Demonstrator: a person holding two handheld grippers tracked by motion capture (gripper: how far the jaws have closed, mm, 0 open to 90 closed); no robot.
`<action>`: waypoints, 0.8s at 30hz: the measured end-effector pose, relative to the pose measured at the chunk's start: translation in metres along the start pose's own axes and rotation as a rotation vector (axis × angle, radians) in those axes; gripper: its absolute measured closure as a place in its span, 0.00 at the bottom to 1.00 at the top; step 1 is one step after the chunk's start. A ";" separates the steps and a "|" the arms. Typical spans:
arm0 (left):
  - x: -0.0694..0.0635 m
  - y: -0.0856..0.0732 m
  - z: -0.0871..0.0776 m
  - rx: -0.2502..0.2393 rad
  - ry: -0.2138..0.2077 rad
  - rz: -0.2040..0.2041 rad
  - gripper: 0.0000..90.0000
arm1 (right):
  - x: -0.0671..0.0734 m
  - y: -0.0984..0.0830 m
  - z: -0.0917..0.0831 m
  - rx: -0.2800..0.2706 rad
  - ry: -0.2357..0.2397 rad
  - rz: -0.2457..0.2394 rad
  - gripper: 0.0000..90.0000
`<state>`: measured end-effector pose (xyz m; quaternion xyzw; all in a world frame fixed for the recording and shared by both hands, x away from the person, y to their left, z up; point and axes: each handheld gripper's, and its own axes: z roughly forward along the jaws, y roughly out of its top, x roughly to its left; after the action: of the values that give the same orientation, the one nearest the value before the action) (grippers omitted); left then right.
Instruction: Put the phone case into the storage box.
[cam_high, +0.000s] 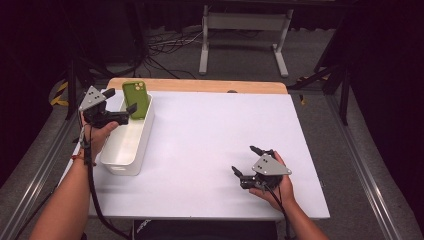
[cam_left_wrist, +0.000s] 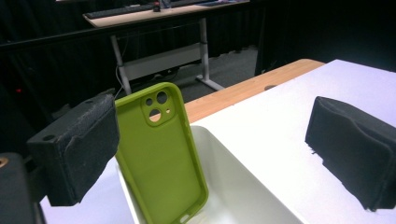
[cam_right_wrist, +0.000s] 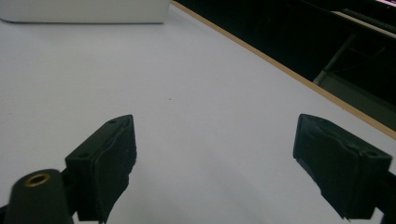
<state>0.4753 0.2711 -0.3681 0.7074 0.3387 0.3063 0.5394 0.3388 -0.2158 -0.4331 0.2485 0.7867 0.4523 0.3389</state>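
Right claw (cam_high: 246, 161) just sits near the desk's (cam_high: 210, 150) front edge, jaws spread wide, nothing in them. Further back on the left, the left claw (cam_high: 120, 106) is wide open too, empty, right beside the green phone case (cam_high: 136, 98), which stands leaning in the white bin's (cam_high: 131, 150) far end.

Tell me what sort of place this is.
Probably a lab or recording studio, not a home: black curtains surround a white work table, loose cables trail across the grey floor, and a height-adjustable desk frame stands behind.
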 end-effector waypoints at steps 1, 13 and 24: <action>-0.001 0.000 0.000 -0.002 0.001 0.001 0.04 | 0.000 0.000 0.000 0.001 -0.001 -0.001 0.16; -0.004 0.001 -0.005 0.000 0.005 0.000 0.04 | 0.001 0.001 -0.001 -0.001 -0.001 -0.003 0.16; -0.009 0.005 -0.012 -0.016 0.000 0.004 0.04 | 0.001 0.003 -0.001 -0.002 -0.002 -0.002 0.16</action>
<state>0.4609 0.2698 -0.3606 0.7038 0.3351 0.3099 0.5444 0.3370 -0.2144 -0.4308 0.2477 0.7860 0.4526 0.3406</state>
